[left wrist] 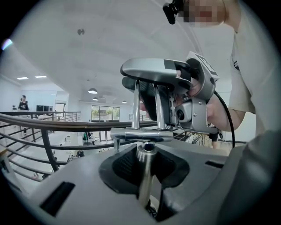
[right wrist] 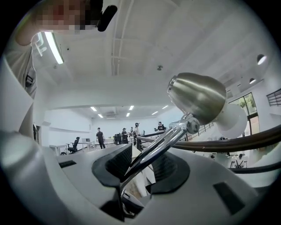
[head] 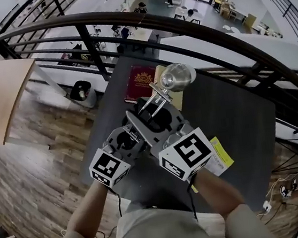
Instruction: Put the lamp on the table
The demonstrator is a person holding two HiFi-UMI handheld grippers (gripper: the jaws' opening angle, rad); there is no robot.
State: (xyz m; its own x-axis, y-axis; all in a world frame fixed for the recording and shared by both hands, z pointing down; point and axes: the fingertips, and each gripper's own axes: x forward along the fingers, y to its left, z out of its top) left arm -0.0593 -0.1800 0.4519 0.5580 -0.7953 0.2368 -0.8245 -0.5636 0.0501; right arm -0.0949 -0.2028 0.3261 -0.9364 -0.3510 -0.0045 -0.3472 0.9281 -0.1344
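Closest in the head view are the person's two forearms, each hand gripping a pair of tongs. The left cube (head: 109,168) and right cube (head: 188,154) carry black-and-white square patterns and no letters. The left tongs (head: 133,124) and right tongs (head: 156,112) sit side by side, both clamped on the chrome lamp (head: 175,77), which is held above the dark bench (head: 236,126). Its rounded shade points away from the person. A red book (head: 140,82) with a gold crest lies flat on the bench beyond the lamp; its title is too small to read. A yellow label (head: 221,152) lies on the bench beside the right cube, its print also illegible. A dark curved railing (head: 126,21) runs behind the bench.

Left gripper view: the left tongs (left wrist: 145,169) are partly closed, pads pressing on an upright chrome post of the lamp (left wrist: 141,134). Above the post is a crossbar, from which two thin rods rise to the right tongs.

Right gripper view: the right tongs (right wrist: 140,165) are partly closed on the lamp's slanted twin rods. The brushed metal shade (right wrist: 199,99) sits just past the tips.
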